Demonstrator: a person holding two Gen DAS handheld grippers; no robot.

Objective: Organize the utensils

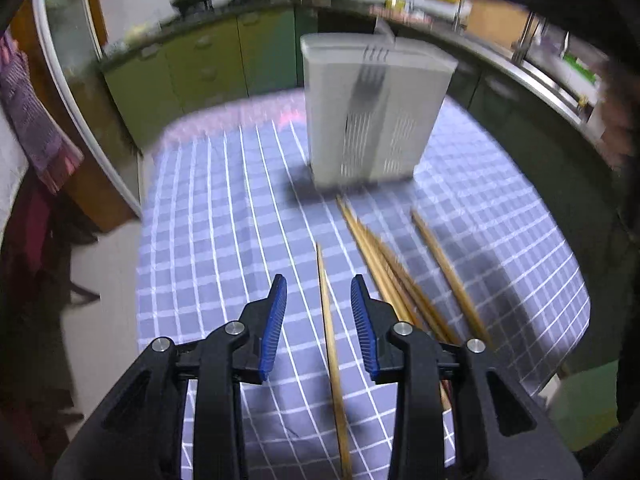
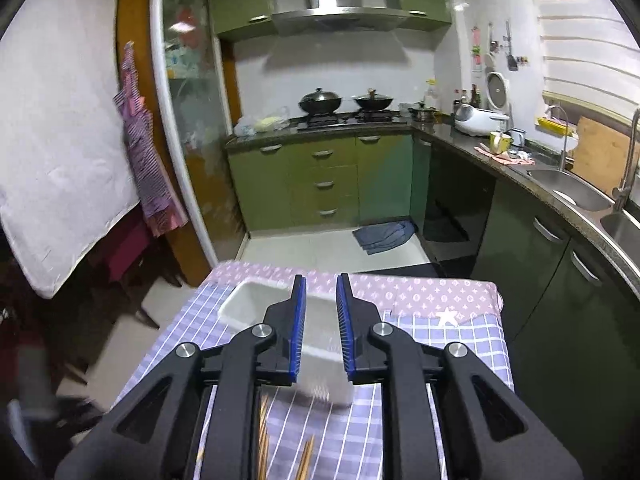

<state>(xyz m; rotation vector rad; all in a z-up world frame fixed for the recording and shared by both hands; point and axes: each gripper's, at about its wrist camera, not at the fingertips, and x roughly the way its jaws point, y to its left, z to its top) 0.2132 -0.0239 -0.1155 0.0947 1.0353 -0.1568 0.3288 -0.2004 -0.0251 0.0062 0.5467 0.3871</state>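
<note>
A white slotted utensil holder [image 1: 372,116] stands upright on the checked tablecloth [image 1: 224,216]; a dark fork shape shows inside it. Several wooden chopsticks [image 1: 392,272] lie in front of it. One chopstick [image 1: 330,328] lies between the fingers of my open left gripper [image 1: 319,294], not gripped. In the right wrist view the holder [image 2: 256,300] sits below my right gripper [image 2: 321,292], whose jaws stand apart with nothing between them. Chopstick tips [image 2: 264,436] show beneath it.
Green kitchen cabinets [image 2: 320,184] and a stove with two woks [image 2: 344,104] lie beyond the table's far edge. A counter with a sink [image 2: 568,192] runs along the right. A glass door [image 2: 188,120] and hanging cloth [image 2: 144,168] are at the left.
</note>
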